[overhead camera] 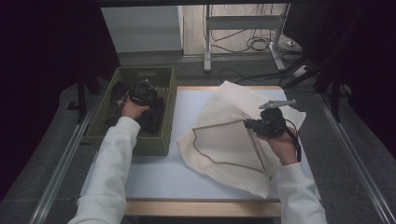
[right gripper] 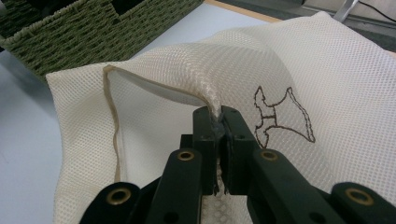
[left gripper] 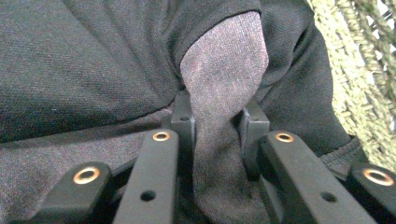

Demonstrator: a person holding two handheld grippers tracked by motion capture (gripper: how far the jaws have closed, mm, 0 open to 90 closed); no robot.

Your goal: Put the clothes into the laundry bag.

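Dark garment (left gripper: 224,93), soft and limp: we judge a raised fold best, left gripper (left gripper: 217,126) pinching one; right gripper (right gripper: 218,126) clamps mesh bag (right gripper: 327,84) rim.

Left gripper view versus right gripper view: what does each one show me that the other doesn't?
Left gripper view alone: the left gripper pinching a raised fold of dark garment between its pads.

Right gripper view alone: the right gripper shut on the upper edge of the cream mesh laundry bag, holding its mouth open above the white tabletop; a brown outline drawing is stitched on the mesh.

Both: the green woven basket, close beside the garment in one, farther off behind the bag in the other.
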